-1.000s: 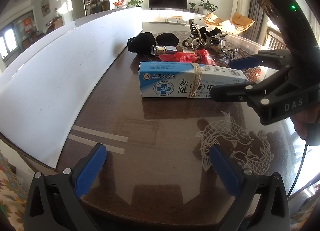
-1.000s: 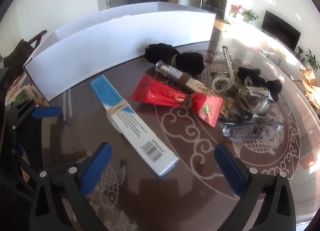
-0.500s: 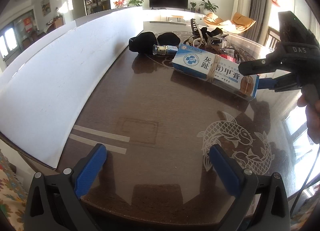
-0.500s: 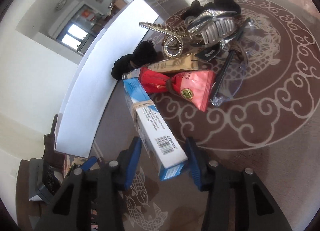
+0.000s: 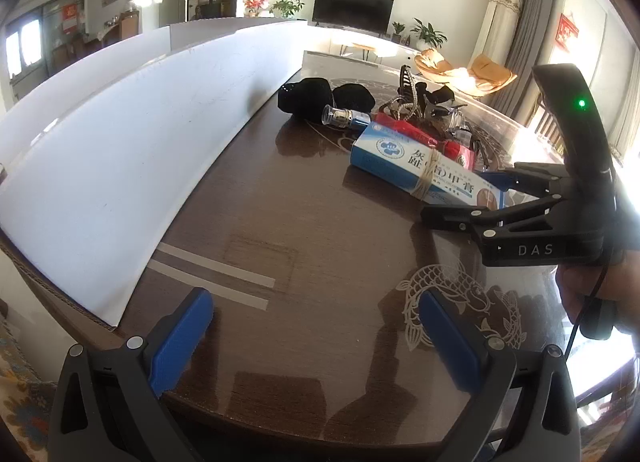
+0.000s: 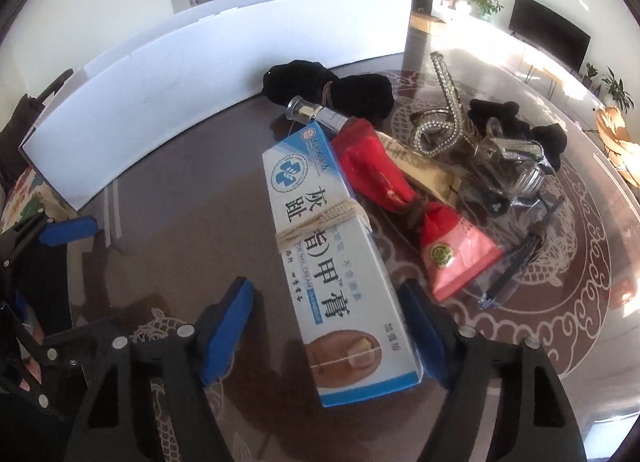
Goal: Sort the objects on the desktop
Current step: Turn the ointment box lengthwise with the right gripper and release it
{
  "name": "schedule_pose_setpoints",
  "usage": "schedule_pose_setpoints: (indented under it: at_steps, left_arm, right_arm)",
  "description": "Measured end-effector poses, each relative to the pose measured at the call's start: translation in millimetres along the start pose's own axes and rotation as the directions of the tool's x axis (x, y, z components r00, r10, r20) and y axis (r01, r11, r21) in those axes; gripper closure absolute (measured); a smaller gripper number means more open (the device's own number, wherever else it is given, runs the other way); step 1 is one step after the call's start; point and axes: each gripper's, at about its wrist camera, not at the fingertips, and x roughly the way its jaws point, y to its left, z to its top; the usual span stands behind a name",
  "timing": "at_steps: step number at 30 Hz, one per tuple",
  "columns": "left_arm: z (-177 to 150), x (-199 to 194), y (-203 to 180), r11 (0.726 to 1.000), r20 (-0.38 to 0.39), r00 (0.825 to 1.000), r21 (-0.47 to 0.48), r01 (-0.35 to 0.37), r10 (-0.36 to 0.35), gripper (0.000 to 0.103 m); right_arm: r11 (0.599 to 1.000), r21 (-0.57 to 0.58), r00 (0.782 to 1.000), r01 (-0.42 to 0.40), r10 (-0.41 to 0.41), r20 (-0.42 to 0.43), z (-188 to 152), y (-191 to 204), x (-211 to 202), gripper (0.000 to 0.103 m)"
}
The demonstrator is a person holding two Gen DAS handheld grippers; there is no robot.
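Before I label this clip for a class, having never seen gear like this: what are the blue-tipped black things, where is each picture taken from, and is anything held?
No robot here: a person holds a two-finger tool in each hand, with a wide-angle camera on each looking forward along its fingers.

The left camera's view shows the left tool open over bare table, and beside it the right tool at the box.

The right camera's view shows the right tool astride a blue and white ointment box tied with string. Its jaws are closing; the right pad touches the box, but a gap shows on the left, so it isn't gripped yet.

Behind lie a red tube, a small bottle, a black fabric bundle, rhinestone hair clips, clear glasses and a white board.
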Motion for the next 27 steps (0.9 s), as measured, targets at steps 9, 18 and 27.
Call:
schedule_pose_setpoints:
  at_steps: [9, 18, 27]
  left_arm:
    - [5.8, -16.3, 16.8, 0.996, 0.076, 0.997, -0.078, 0.032, -0.026, 0.000]
    - [7.0, -14.0, 18.5, 0.996, 0.073, 0.997, -0.084, 0.041, -0.035, 0.000]
    - [7.7, -7.2, 23.1, 0.990, 0.052, 0.997, -0.124, 0.070, -0.064, 0.000]
  right_arm:
    - [0.959, 0.154, 0.971, -0.236, 0.227, 0.077, -0.5, 14.6, 1.2, 0.028]
    - [0.950, 0.208, 0.968, -0.234, 0.208, 0.140, -26.2, 0.3, -29.8, 0.013]
    - [0.949, 0.283, 0.981, 0.137, -0.170, 0.095, -35.5, -36.3, -43.9, 0.013]
